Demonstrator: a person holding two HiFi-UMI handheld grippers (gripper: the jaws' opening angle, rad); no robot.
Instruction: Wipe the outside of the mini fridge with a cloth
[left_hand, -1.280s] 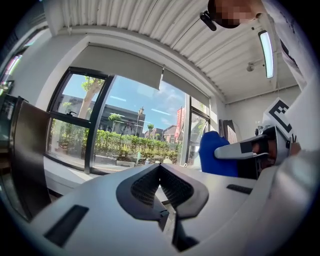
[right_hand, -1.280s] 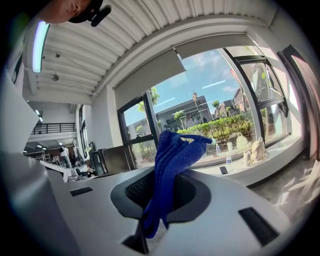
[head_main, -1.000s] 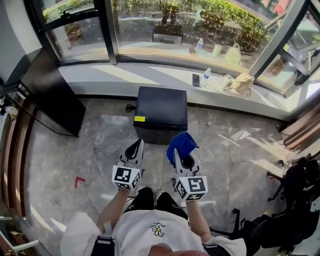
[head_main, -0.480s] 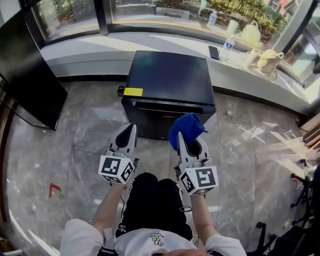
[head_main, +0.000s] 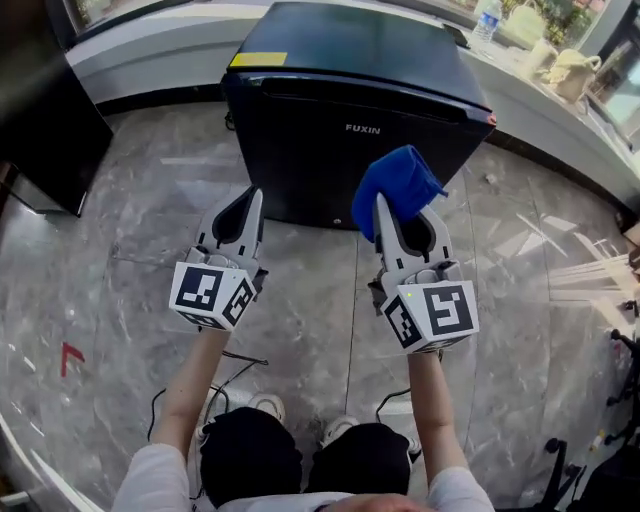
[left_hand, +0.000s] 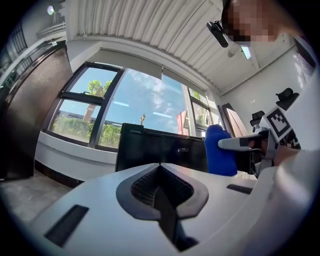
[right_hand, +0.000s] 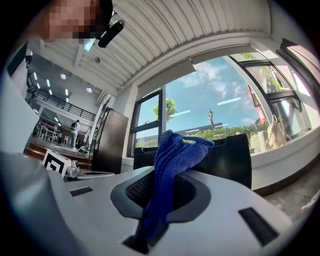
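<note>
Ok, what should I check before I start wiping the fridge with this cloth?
1. Blue cloth clamped in the right gripper jaws: ok.
2. Left gripper jaws together, nothing between them: ok.
3. Mini fridge door looks shut: ok.
4. Fridge top carries only a yellow label in the part shown: ok.
5. Cloth touching the fridge front: cannot tell.

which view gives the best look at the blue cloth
The right gripper view: the blue cloth fills the centre, pinched between the shut jaws, weave clear. The head view shows it bunched at the tip of the right gripper. The left gripper view shows it small, from the side.
</note>
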